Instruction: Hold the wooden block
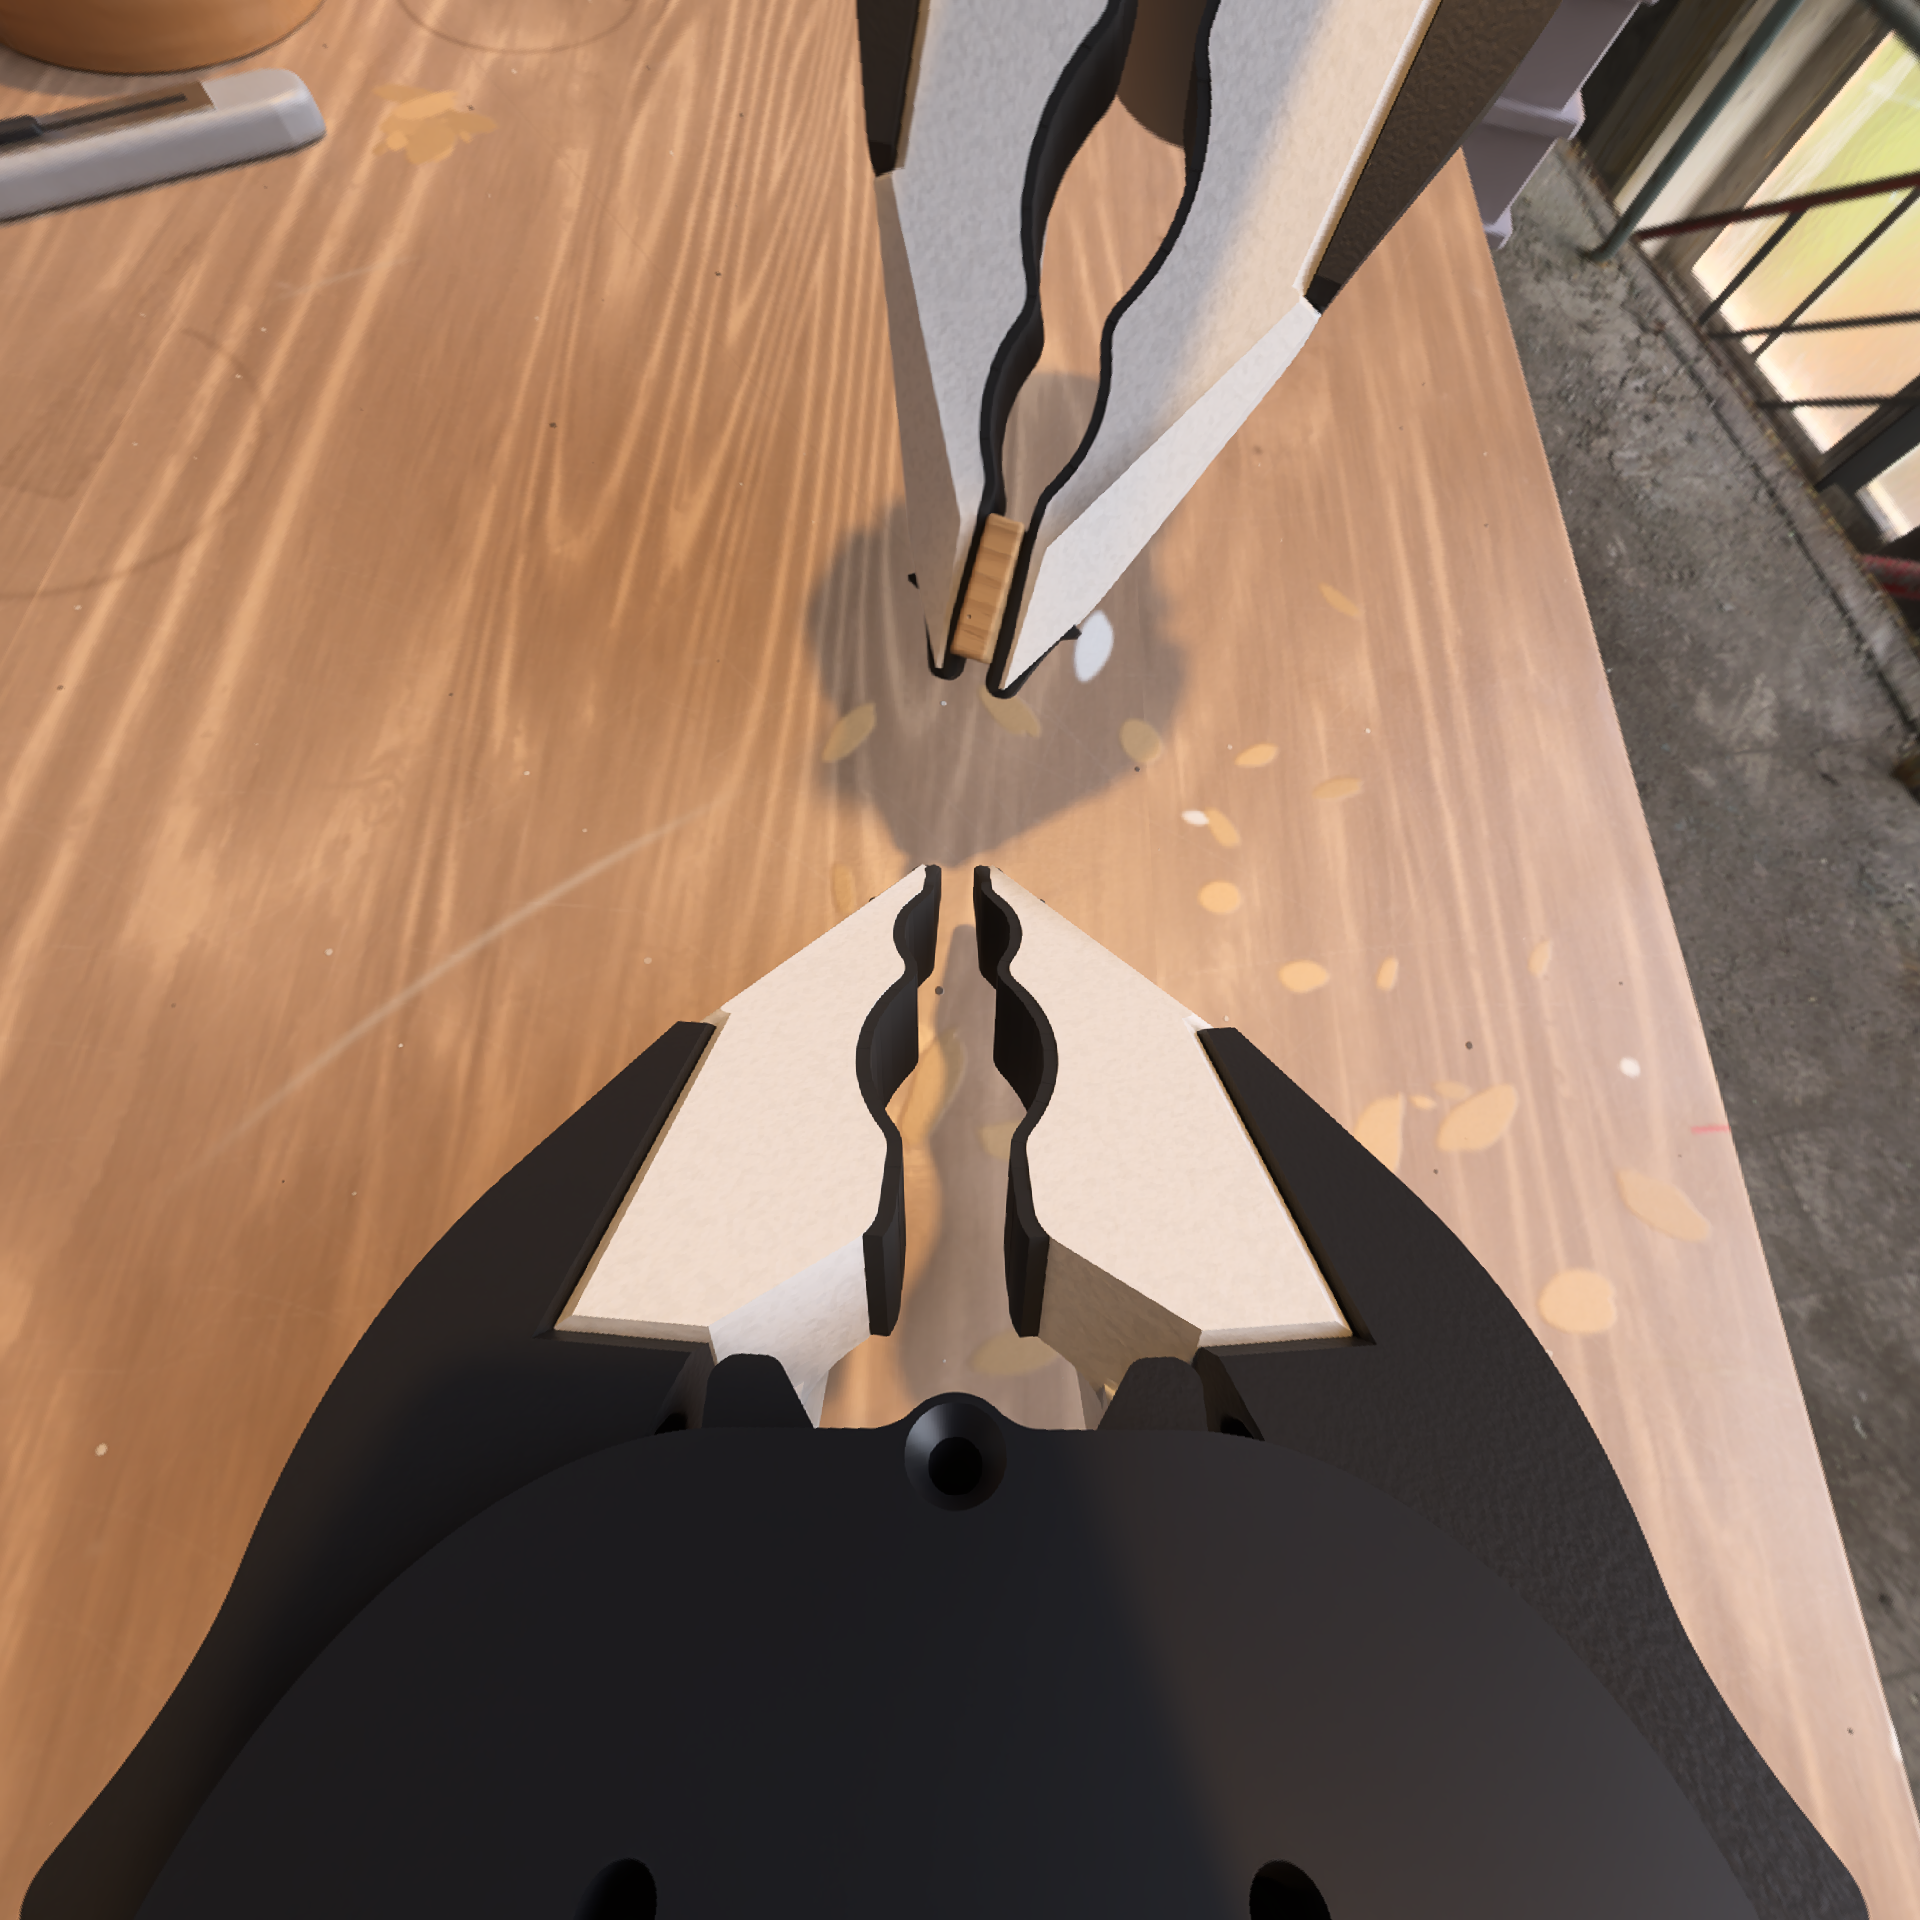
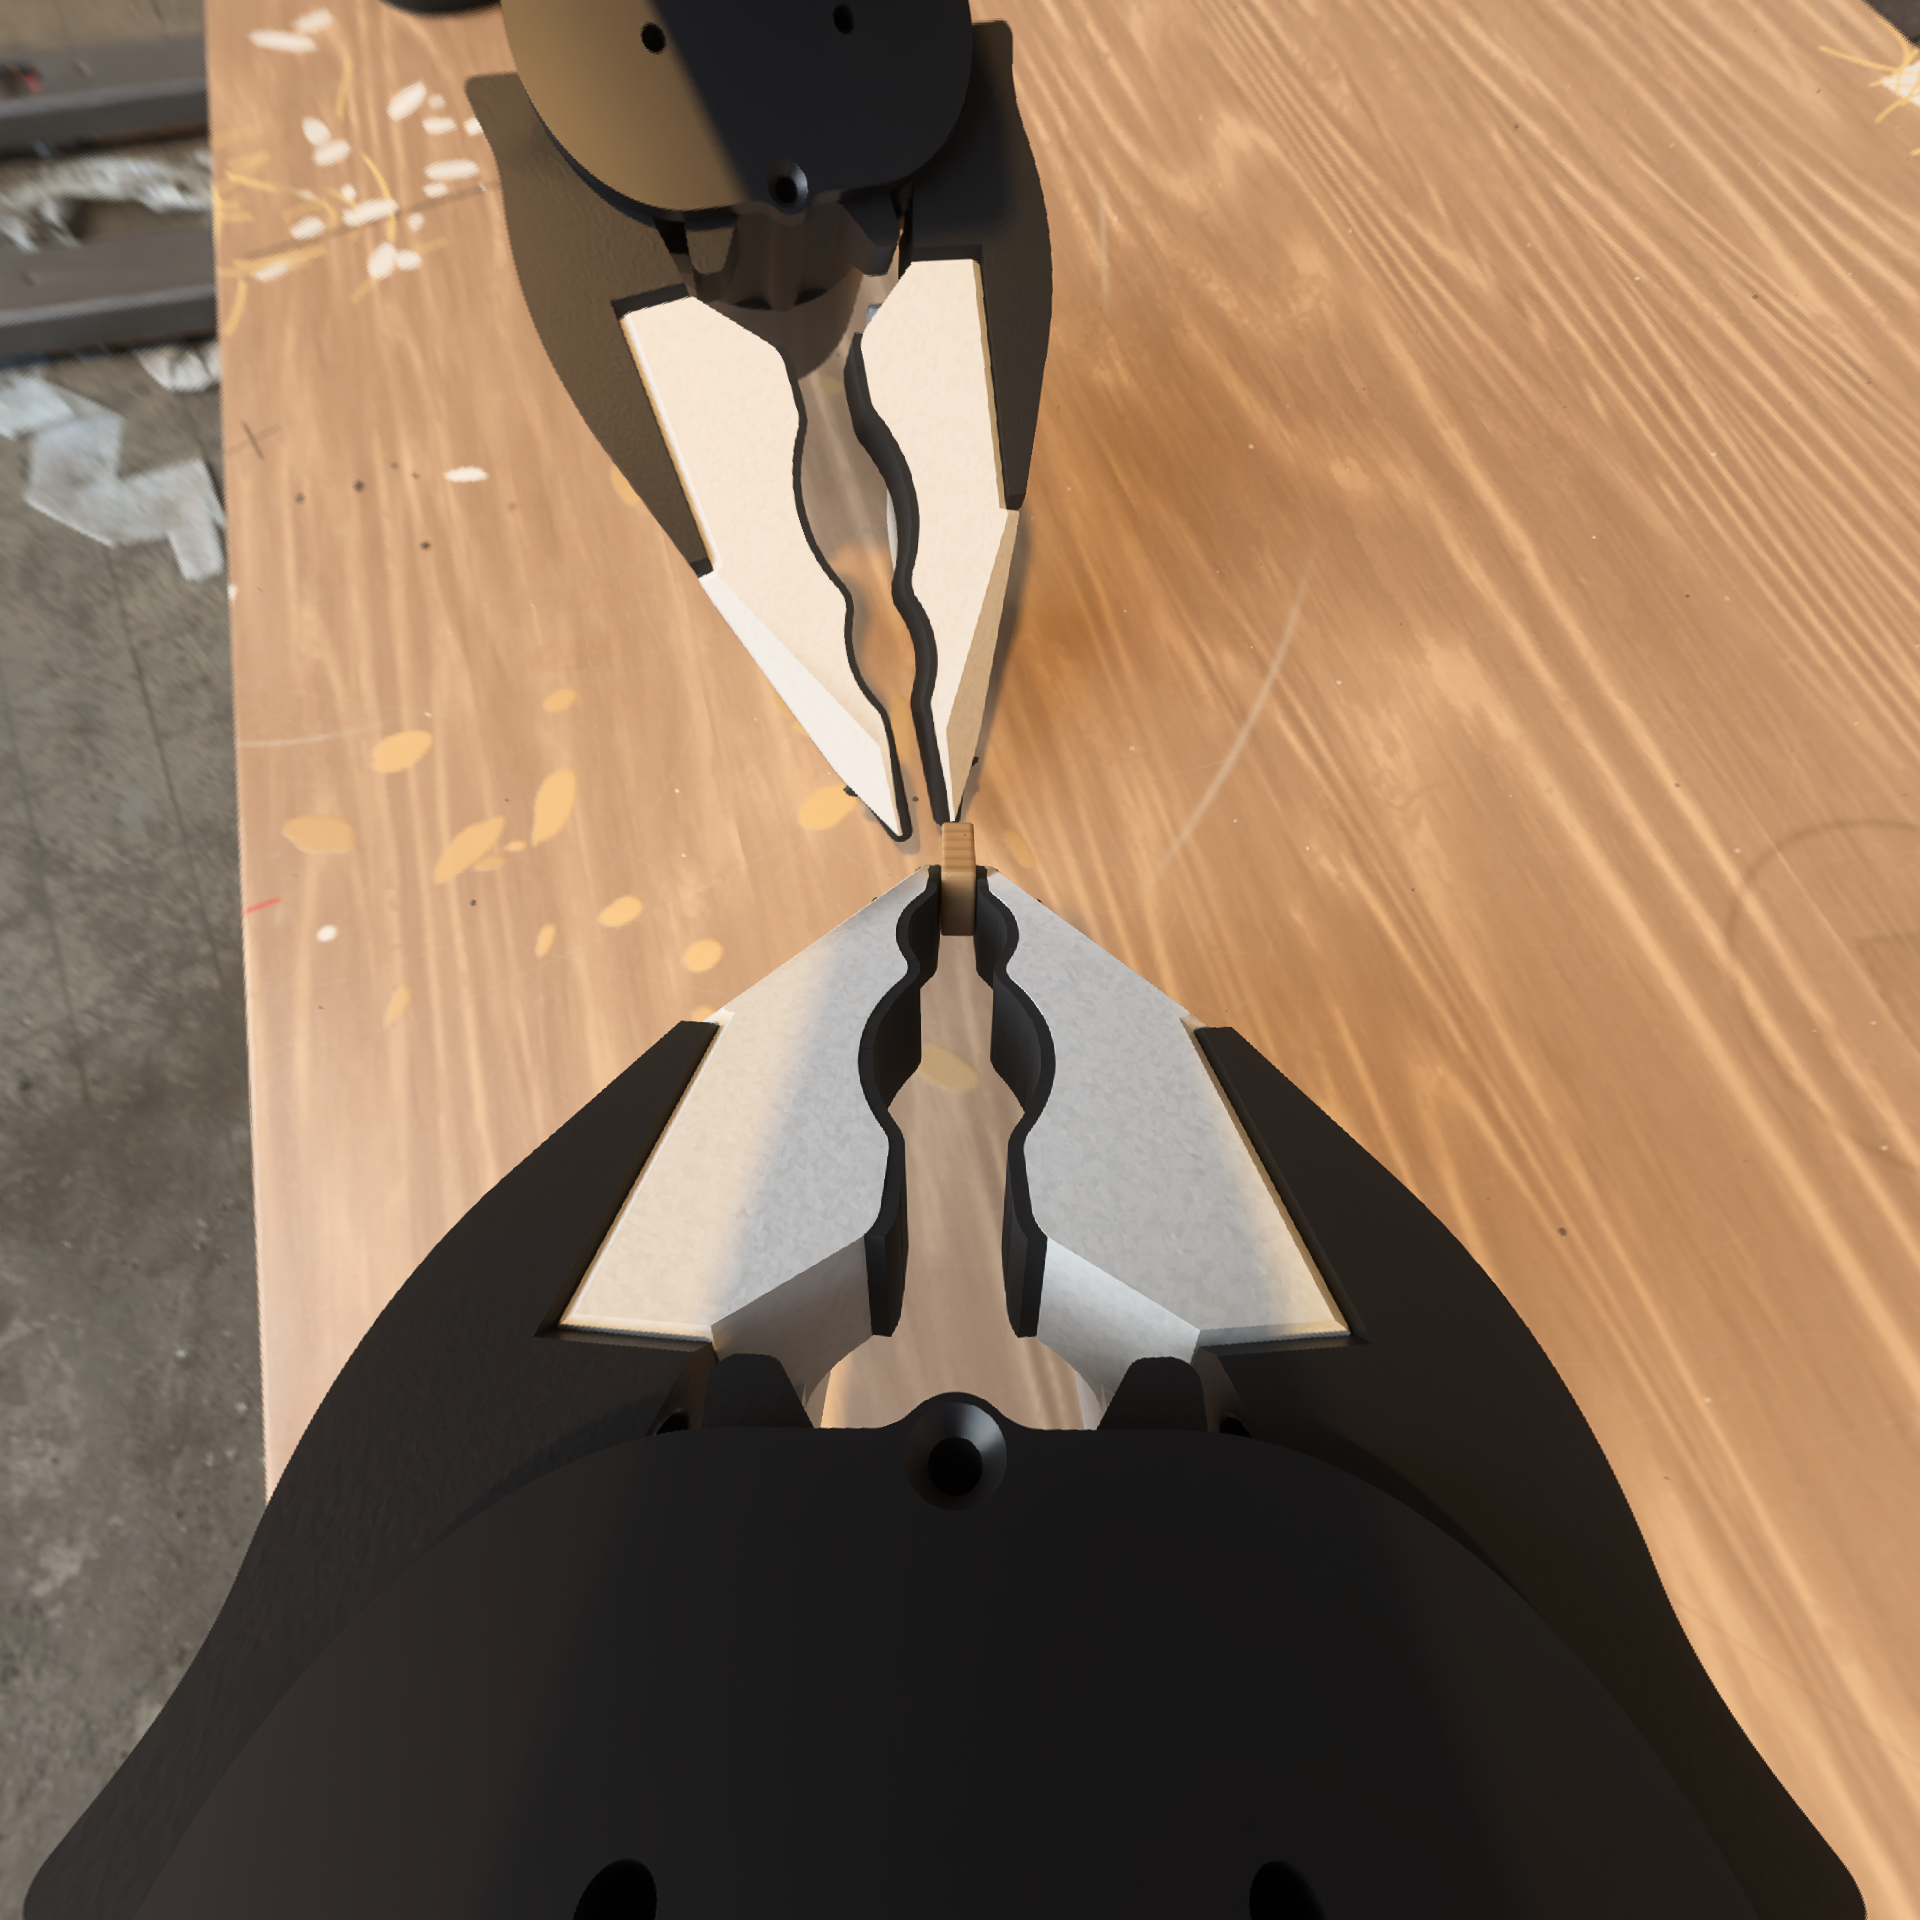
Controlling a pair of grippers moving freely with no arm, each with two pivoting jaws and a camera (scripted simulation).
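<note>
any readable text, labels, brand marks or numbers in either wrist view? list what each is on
None: no readable text in either view.
wooden block: bare wood grain.
right gripper, shut on the block, and left gripper: plain white fingers, black bodies.
utility knife: grey handle, no mark visible.
table: only grain, flecks and scratches.

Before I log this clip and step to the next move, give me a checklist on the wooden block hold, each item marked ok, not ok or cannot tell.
1. Wooden block clamped between the right tool tips: ok.
2. Block seated deep in the jaws: not ok, only at the tips.
3. Block lifted off the wooden table: cannot tell.
4. Left tool holds nothing, nearly closed: ok.
5. Left tool apart from the block: ok, small gap.
6. Utility knife far from both tools: ok.
</note>
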